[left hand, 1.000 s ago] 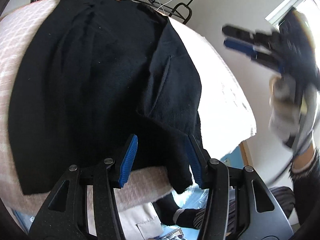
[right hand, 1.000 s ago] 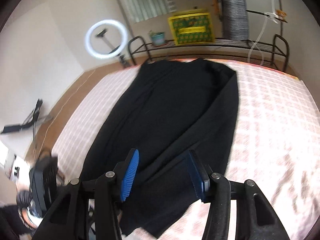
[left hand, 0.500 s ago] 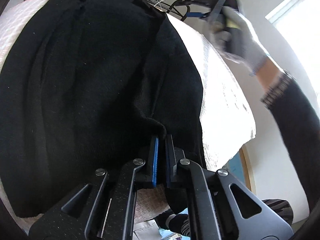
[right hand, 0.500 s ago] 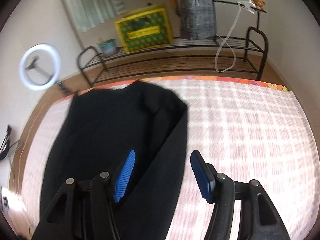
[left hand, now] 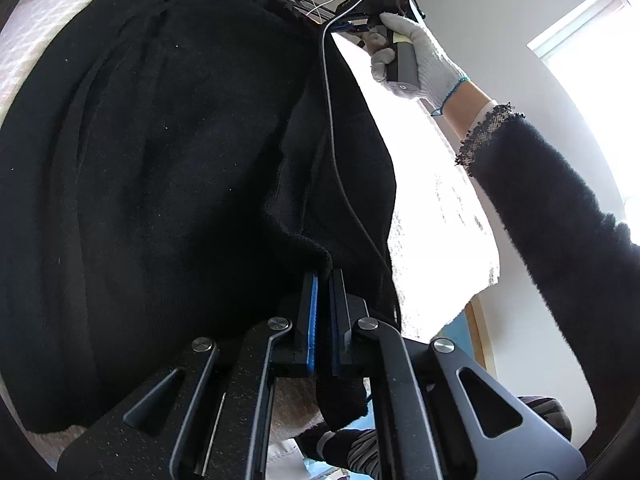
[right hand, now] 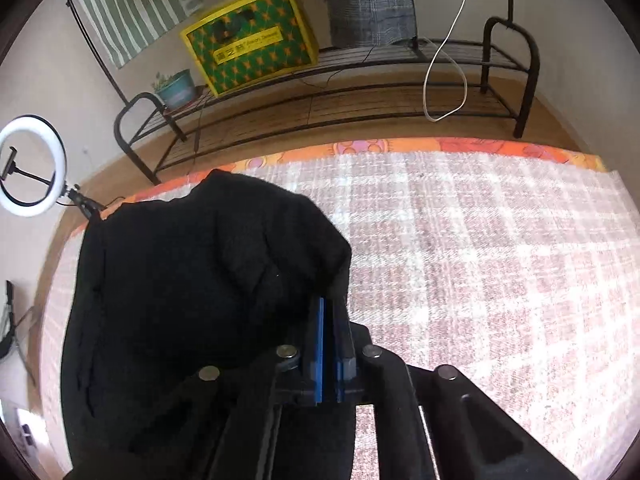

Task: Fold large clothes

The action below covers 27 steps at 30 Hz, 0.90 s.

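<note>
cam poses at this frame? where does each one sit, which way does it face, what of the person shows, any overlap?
Left wrist: on the left gripper, tilted down along the black knit garment on the checked pink-white bedcover; shows the white-gloved right hand and dark sleeve.
Right wrist: on the right gripper, tilted down at the garment's far end, facing the black metal rack; no body visible.
Shared: garment, bedcover, rack.

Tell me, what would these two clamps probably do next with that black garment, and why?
Probably lift together and carry the edge across. The left gripper and right gripper are each shut on the same side of the black garment, which lies flat on the bed.
</note>
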{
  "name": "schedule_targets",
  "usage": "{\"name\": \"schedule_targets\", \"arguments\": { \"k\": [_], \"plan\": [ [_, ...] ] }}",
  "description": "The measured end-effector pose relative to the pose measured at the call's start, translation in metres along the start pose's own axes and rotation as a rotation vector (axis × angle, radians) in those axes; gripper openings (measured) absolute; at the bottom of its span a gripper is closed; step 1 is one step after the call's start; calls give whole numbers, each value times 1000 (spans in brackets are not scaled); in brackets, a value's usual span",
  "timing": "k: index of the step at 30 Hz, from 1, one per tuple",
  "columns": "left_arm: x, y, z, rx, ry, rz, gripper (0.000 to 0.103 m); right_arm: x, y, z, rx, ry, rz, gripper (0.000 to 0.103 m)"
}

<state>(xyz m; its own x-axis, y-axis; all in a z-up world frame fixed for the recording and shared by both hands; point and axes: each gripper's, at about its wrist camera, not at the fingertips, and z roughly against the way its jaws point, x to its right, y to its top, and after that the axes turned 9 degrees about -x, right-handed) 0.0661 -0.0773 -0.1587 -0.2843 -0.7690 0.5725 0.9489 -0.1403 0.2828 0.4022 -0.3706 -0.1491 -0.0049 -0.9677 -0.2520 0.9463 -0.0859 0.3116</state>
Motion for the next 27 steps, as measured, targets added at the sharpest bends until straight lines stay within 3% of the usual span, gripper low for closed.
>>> {"name": "schedule_targets", "arguments": {
  "k": [4,9,12,16,21,22,23,25,27],
  "plan": [
    [2,-4,10,20,-18,-6,2,-14,4,35,84,-1,24,0],
    [-1,-9,21,31,-36,-3,2,-61,22,58,159,-73,142,0],
    [-5,-11,26,38,-30,2,2,-93,35,40,151,-111,207,0],
    [-16,-10,27,31,-22,35,2,-117,46,-15,91,-218,270,0],
    [-36,-8,28,18,-18,115,2,-113,41,-61,3,-202,265,3],
    [-36,-8,29,20,-6,113,2,-113,39,-58,9,-201,262,13],
    [-35,-8,31,22,8,109,2,-112,39,-52,16,-183,259,29],
    [-32,-9,35,27,23,96,3,-109,35,-28,58,-163,257,44],
    [-27,-12,40,43,50,77,15,-103,31,0,92,-150,238,45]
  ]
}}
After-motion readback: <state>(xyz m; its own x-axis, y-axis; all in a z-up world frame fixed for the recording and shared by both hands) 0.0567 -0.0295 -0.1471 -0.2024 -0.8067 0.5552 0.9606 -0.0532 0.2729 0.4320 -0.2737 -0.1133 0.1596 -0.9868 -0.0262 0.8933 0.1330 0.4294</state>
